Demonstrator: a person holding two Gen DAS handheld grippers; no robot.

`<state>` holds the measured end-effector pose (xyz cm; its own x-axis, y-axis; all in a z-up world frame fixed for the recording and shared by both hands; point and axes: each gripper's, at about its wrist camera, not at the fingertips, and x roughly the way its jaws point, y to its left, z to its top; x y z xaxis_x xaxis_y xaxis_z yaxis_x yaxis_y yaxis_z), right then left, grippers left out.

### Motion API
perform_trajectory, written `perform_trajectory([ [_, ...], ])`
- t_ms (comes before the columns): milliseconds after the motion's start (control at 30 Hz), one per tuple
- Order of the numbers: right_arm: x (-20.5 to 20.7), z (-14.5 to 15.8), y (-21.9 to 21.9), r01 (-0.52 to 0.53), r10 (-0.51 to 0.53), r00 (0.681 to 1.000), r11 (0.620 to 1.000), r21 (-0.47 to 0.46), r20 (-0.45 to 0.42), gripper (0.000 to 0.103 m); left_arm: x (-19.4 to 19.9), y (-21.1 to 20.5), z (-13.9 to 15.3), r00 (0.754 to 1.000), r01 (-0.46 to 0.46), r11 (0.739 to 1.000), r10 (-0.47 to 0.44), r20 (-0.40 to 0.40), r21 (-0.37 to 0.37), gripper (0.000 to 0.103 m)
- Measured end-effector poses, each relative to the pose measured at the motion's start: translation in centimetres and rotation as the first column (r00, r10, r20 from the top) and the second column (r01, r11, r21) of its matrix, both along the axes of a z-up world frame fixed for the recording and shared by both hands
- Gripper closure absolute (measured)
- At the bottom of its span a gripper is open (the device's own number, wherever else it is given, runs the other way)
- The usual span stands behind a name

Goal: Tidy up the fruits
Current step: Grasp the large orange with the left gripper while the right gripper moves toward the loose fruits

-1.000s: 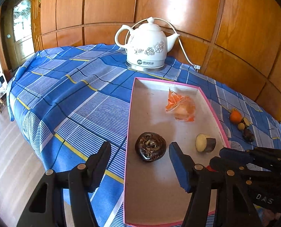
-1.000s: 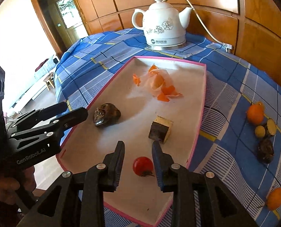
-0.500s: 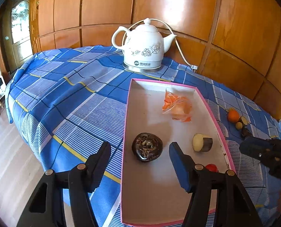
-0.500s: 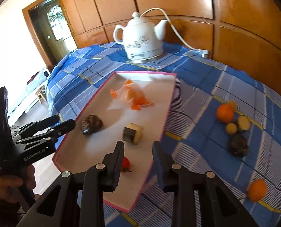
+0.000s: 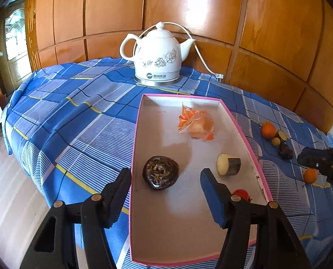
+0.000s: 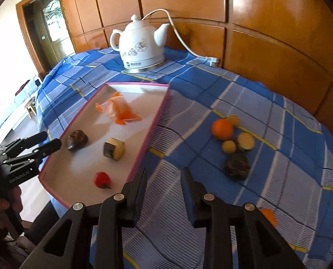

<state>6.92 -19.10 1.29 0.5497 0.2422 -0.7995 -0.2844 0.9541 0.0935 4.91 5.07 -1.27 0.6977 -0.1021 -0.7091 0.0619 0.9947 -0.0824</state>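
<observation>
The left gripper (image 5: 165, 183) hangs over the near end of the pink-rimmed tray (image 5: 241, 127), jaws spread wide with nothing between them, though the dark wrinkled fruit (image 5: 161, 172) sits on the tray floor just beyond and between its fingers. Ahead and to its right lies the cut eggplant chunk (image 5: 228, 165), and the little red tomato (image 5: 241, 194) peeks out just behind its right finger. Farther up the tray there's the orange plastic bag (image 5: 196, 126) (something pale inside, hard to say what). Over to the right gripper (image 6: 164, 187): jaws drawn close with a narrow gap, holding nothing, poised over the blue checked cloth (image 6: 278, 139) just off the tray's right edge. Ahead and to its right waits a cluster: an orange (image 6: 222, 129), a small yellow fruit (image 6: 228, 146), a second eggplant slice (image 6: 246, 140) and another dark fruit (image 6: 237, 166). A second orange (image 6: 268, 216) hides behind its right finger. The white kettle (image 6: 139, 46) stands far ahead.
</observation>
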Motion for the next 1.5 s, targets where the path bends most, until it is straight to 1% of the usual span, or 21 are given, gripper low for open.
perform_trajectory([
  [333,-0.1,0.4,-3.7,0.053,-0.053,0.999,0.997,-0.06,0.0,0.072,-0.1,-1.1,0.0,1.0,0.027,1.0,-0.027,-0.003,0.012,0.038],
  [567,0.1,0.5,-6.3,0.089,-0.089,0.996,0.99,-0.108,0.007,0.072,-0.1,-0.9,0.1,1.0,0.01,1.0,-0.01,-0.004,0.012,0.038],
  [733,0.8,0.2,-9.4,0.151,-0.151,0.988,0.981,-0.125,0.01,0.072,0.1,-0.9,0.1,1.0,0.005,1.0,-0.005,-0.009,0.021,0.038],
  [867,1.3,-0.7,-12.4,0.238,-0.24,0.971,0.966,-0.098,-0.006,0.072,0.4,-1.8,0.4,0.999,0.033,0.999,-0.033,-0.015,0.017,0.038],
  [1000,1.6,-1.4,-15.0,0.322,-0.324,0.945,0.946,-0.047,-0.051,0.072,0.9,-3.7,1.0,0.995,0.094,0.995,-0.094,-0.015,0.021,0.038],
  [1167,1.5,-1.0,-15.7,0.35,-0.349,0.935,0.937,-0.002,-0.054,0.072,1.8,-7.1,1.8,0.983,0.184,0.983,-0.184,-0.017,0.015,0.039],
  [1267,1.4,-1.0,-15.8,0.364,-0.364,0.929,0.931,-0.004,-0.063,0.072,2.5,-9.8,2.4,0.962,0.272,0.962,-0.272,-0.014,0.014,0.039],
  [1333,1.6,-1.0,-16.1,0.373,-0.371,0.926,0.928,0.013,-0.07,0.072,3.4,-11.7,2.5,0.948,0.316,0.949,-0.315,-0.032,0.002,0.039],
  [1400,1.5,-0.8,-16.3,0.375,-0.373,0.925,0.927,0.026,-0.069,0.072,4.5,-13.5,2.4,0.937,0.345,0.938,-0.346,-0.049,-0.012,0.041],
  [1500,1.4,-0.5,-16.4,0.377,-0.374,0.925,0.925,0.04,-0.068,0.072,6.0,-15.6,1.9,0.923,0.376,0.926,-0.377,-0.081,-0.024,0.046],
])
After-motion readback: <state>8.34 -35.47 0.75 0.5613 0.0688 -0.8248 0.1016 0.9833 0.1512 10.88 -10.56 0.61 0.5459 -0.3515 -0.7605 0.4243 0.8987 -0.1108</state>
